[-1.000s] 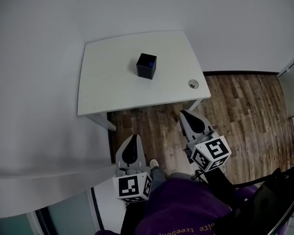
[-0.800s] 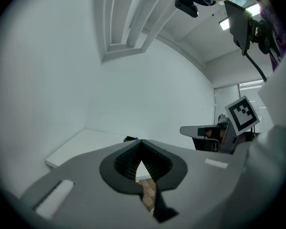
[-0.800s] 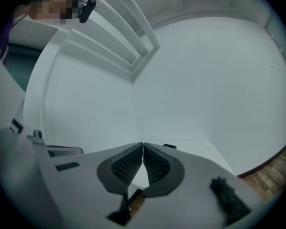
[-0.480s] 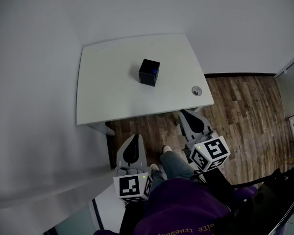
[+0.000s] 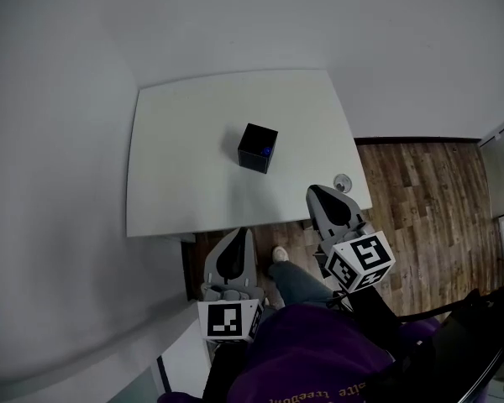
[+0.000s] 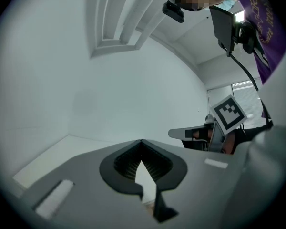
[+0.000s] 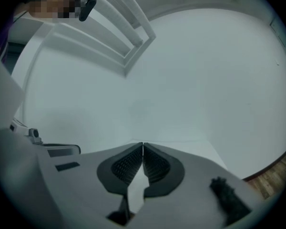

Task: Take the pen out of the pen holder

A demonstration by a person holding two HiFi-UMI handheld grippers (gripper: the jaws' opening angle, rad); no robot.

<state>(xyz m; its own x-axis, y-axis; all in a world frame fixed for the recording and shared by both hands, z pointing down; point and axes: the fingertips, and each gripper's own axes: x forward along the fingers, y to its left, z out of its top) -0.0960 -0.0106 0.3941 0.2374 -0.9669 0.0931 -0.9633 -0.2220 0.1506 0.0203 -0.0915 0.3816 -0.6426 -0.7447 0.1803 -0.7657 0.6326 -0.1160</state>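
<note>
Left gripper [image 5: 238, 233] with its jaws pressed together and nothing between them, held before the near edge of a white table [image 5: 176, 166]. Right gripper [image 5: 316, 191] with its jaws likewise closed and empty, its tip over the table's near right corner.

A black, cube-shaped pen holder [image 5: 254, 143] stands upright near the middle of the table, well apart from both grippers. A blue pen [image 5: 269, 152] shows at its open top, towards the right side; only the pen's end can be seen.

Only the head view, looking steeply down, shows the pen holder and the pen. The left gripper view shows its closed jaws against the pale tabletop and a plain grey wall [image 6: 133, 80], with the right gripper out to the side. The right gripper view shows its closed jaws over the table's corner, with a strip of wood floor [image 7: 272, 176] at the lower right.

A small round grey fitting [image 5: 343, 180] is set in the table by the near right corner, just beside the right gripper's tip and partly covered by it. Nothing stands on the bare tabletop between the grippers and the pen holder.

Below the table's edge, between the grippers, are the person's shoe [image 5: 279, 253], a leg in jeans [image 5: 301, 282] and a purple garment [image 5: 311, 351]
</note>
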